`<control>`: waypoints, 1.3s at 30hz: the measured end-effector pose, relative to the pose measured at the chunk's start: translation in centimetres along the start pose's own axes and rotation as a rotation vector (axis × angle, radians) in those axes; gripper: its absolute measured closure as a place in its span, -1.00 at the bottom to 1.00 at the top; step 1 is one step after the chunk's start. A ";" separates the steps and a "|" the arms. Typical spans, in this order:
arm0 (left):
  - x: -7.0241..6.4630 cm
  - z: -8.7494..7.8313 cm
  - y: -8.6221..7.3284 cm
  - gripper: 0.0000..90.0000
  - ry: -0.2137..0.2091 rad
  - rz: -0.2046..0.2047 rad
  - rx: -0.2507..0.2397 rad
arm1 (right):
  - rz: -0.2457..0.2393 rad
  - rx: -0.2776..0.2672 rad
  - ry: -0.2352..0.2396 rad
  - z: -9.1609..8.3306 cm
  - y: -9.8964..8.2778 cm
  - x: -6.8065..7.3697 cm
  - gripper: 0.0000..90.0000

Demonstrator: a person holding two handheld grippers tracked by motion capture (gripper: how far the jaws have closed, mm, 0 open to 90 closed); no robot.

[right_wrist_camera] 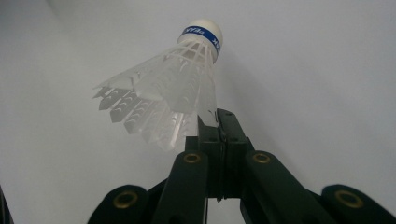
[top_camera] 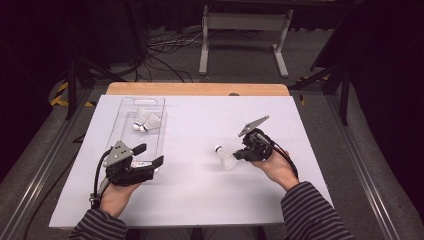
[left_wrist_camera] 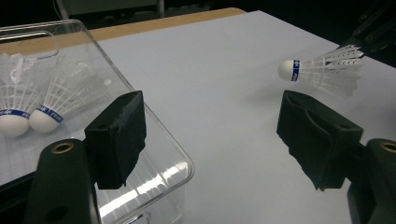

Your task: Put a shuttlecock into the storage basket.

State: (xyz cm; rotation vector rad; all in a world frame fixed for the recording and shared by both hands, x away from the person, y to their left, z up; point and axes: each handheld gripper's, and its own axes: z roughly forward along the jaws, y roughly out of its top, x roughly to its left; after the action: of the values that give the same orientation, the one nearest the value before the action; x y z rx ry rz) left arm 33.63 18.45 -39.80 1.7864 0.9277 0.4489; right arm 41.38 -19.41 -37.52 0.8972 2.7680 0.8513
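Shuttlecock held off the counter right of centre, well apart from the tray, cork end pointing toward the tray side. Very light, by the look of it; plastic skirt thin, springy and easily bent, cork tip hard and rounded. Probably best taken by the skirt rim, as here, or across the cork band; hard squeezing likely to deform the vanes. Right gripper with jaws pressed together on the edge of the skirt, pinching a few vanes only, so likely to swing if moved fast. Left gripper hanging over the near corner of the tray, jaws wide apart, nothing between them. Two more shuttlecocks lying inside the tray, side by side.
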 end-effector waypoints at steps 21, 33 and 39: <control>-1.5 2.9 1.7 -0.44 -0.046 0.050 0.052 | -0.024 0.006 0.007 0.0 0.8 0.4 1.00; -1.8 4.7 2.3 -0.41 -0.066 0.063 0.110 | -0.034 0.004 0.015 0.1 1.2 0.6 1.00; -2.0 5.3 2.7 -0.40 -0.076 0.084 0.131 | -0.040 0.002 0.014 -0.2 1.5 0.6 1.00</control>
State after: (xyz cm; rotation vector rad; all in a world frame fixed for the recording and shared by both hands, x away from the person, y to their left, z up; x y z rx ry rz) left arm 36.99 13.15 -39.26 1.9537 0.8481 0.3769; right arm 41.63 -18.13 -36.52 0.8368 2.7891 0.8522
